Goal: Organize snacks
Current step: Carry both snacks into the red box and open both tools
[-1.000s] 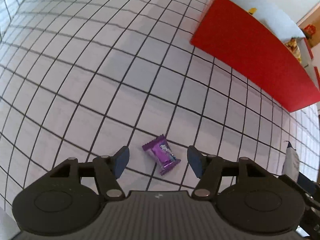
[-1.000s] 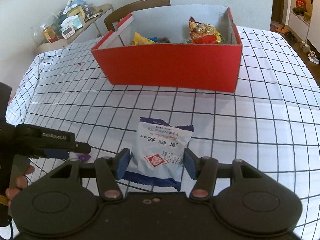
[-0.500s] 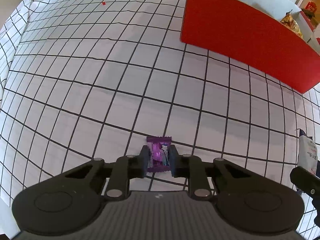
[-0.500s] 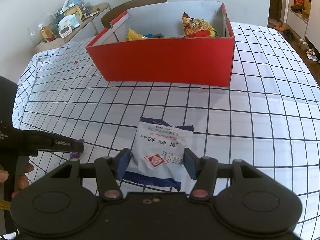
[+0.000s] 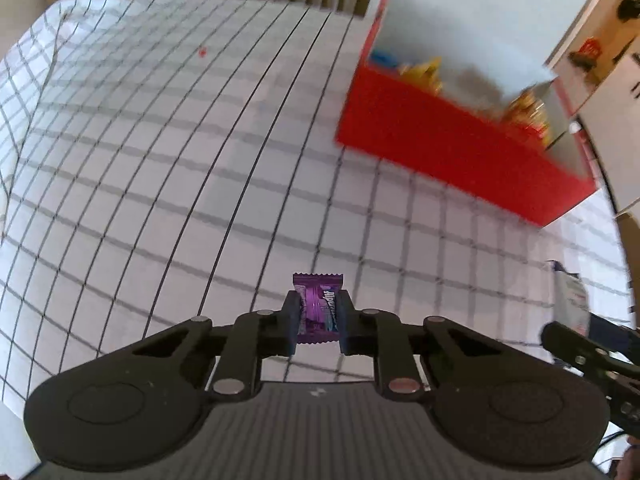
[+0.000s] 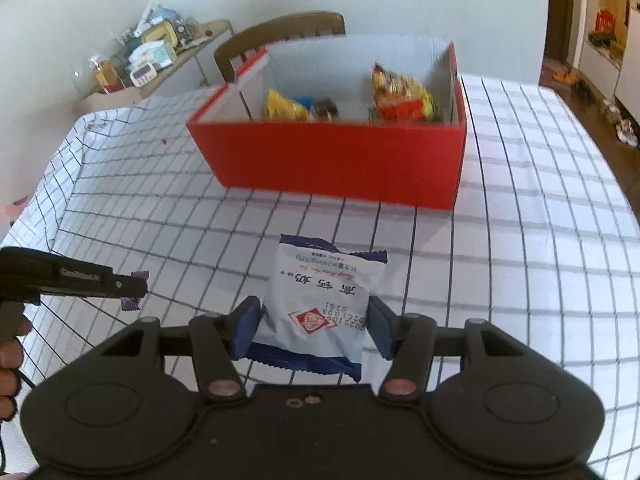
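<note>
The left tongs [image 5: 318, 322] are clamped on a purple candy [image 5: 319, 307], pads pressing its two long sides so the crimped end sticks out ahead of the tips; gripped across its narrow middle, so small a wrapper is unlikely to twist or slip. The candy hangs clear of the counter [image 5: 160, 160], and in the right wrist view it shows as a sliver of purple [image 6: 134, 289] at the tip of those tongs, above the checked cloth. The right tongs [image 6: 314, 326] are closed on a white-and-blue packet [image 6: 322, 308], held by its side edges near the lower end, so most of the puffy bag juts forward and its front edge seems to droop toward the counter; the wide gap between the jaws is simply the packet's width. Ahead stands the red box [image 6: 332, 160], open-topped, with a divider, with yellow and red snack bags already inside. Both snacks are thus carried at once, pointed roughly at the box, which looks like the place they belong. I judge the pick-up done and the carry to the box as the step in hand; the candy, being small, should probably go in with the other small sweets.
</note>
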A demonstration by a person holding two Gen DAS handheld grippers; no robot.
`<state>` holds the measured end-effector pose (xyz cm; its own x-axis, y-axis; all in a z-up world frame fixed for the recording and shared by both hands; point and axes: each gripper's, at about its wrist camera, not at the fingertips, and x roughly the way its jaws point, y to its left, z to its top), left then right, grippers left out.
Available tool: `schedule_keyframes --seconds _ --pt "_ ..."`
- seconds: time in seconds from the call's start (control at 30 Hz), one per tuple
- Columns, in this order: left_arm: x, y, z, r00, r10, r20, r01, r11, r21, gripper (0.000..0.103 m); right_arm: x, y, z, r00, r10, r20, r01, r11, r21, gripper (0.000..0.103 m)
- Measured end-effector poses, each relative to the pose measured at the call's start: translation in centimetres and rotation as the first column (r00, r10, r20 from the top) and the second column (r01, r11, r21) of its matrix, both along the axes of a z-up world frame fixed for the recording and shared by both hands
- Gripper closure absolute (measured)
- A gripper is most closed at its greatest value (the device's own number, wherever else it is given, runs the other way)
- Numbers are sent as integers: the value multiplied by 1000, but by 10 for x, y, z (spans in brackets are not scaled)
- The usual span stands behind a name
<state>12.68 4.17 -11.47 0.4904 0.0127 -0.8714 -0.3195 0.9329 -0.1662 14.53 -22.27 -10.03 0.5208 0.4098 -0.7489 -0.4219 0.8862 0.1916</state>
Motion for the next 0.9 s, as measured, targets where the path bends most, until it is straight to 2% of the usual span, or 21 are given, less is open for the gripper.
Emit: schedule_keyframes --seconds 0.2,0.47,0.67,0.9 --pt "11 -10 48 993 -48 108 47 999 9 85 10 0 35 997 27 76 -28 1000 8 47" --pt "47 -21 87 976 -116 184 106 992 62 85 41 5 70 986 38 162 -37 999 -8 47" --pt "84 -28 101 968 -152 200 131 985 115 85 74 9 81 983 20 185 -18 1000 -10 47" --pt "130 -34 103 964 -180 193 151 976 156 85 115 19 78 982 6 186 2 999 -40 47"
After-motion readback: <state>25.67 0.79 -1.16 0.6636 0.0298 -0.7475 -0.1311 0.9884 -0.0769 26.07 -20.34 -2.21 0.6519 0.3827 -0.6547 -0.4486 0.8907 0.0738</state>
